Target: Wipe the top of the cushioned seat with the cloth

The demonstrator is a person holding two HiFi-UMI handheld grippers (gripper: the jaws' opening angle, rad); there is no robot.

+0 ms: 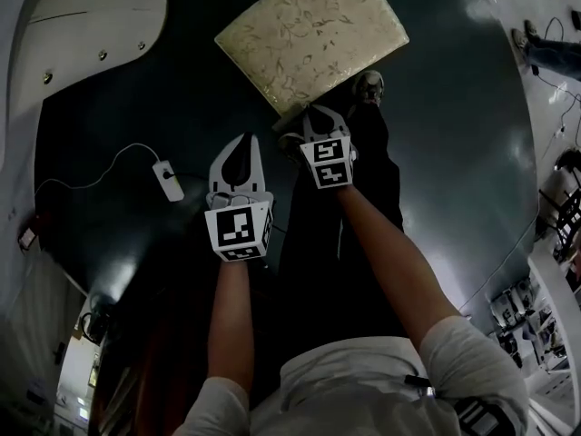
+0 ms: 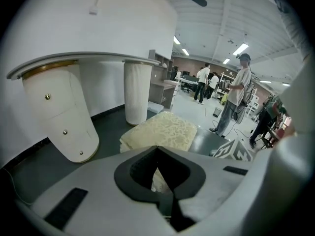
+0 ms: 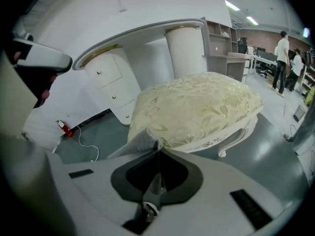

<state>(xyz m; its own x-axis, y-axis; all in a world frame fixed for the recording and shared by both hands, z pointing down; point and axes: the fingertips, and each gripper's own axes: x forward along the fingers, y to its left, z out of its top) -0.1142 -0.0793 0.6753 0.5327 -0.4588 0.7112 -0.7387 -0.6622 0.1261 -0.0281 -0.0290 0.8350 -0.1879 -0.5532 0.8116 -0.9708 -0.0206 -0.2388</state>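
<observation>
Dark floor (image 1: 454,153), corded adapter (image 1: 168,181) nearby; right tongs (image 3: 158,150) pinch cloth (image 3: 138,142) by cushioned seat (image 1: 313,30) (left tongs (image 2: 156,149) closed).

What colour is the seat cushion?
The cushion is cream with a leafy pattern; right gripper view shows it best.

Cushioned seat (image 1: 313,39) is set on the floor (image 1: 454,153) ahead. Right gripper (image 1: 315,116) is placed at its near corner, cloth (image 3: 130,144) pinched between the jaws. Left gripper (image 1: 242,141) is placed left of it, apart from the seat. Cabinet (image 1: 82,25) is stood left of the seat, cabled plug (image 1: 168,180) laid left of the left gripper.
</observation>
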